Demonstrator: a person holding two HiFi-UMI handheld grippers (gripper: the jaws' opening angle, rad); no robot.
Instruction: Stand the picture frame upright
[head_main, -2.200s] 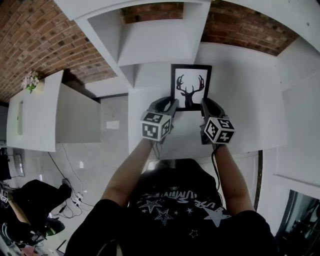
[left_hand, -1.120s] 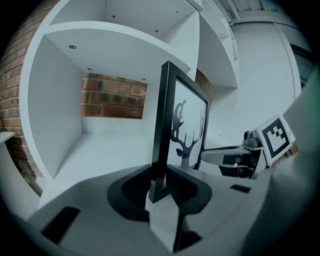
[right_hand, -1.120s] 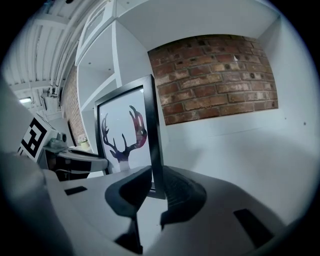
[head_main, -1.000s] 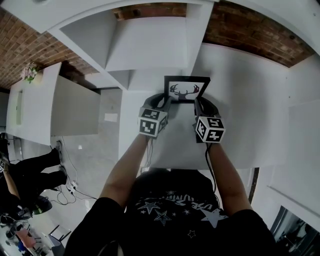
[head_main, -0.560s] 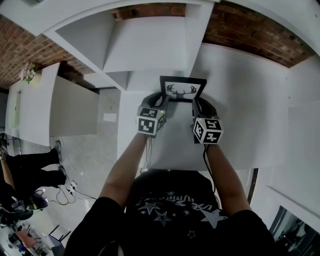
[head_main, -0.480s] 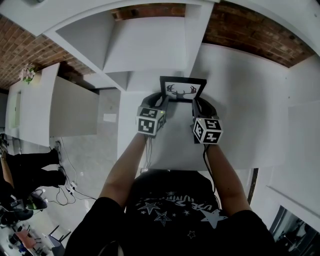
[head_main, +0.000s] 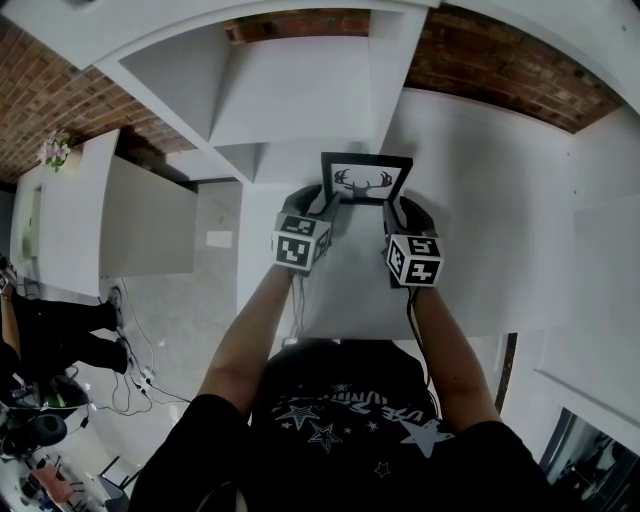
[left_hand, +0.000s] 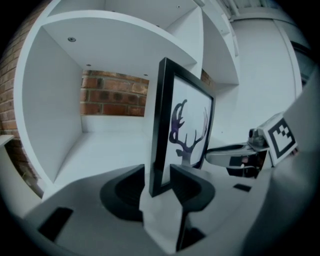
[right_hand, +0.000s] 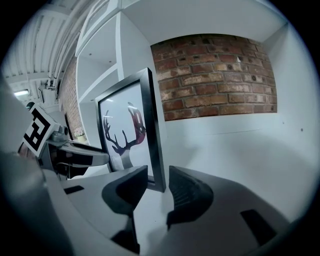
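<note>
Your picture frame (head_main: 365, 178) stands upright on the white tabletop (head_main: 350, 290) with its deer print (head_main: 360, 184) facing you, just in front of the white shelf unit (head_main: 290, 90) and the brick wall (right_hand: 215, 75); your left tongs (left_hand: 159, 181) straddle its lower left corner and your right tongs (right_hand: 157, 182) straddle its lower right corner. Both tongs are opening; the frame's black edge sits between the jaws of each, with a slim gap showing at the right tongs and a tighter one at the left, so neither pair is clamping it.
</note>
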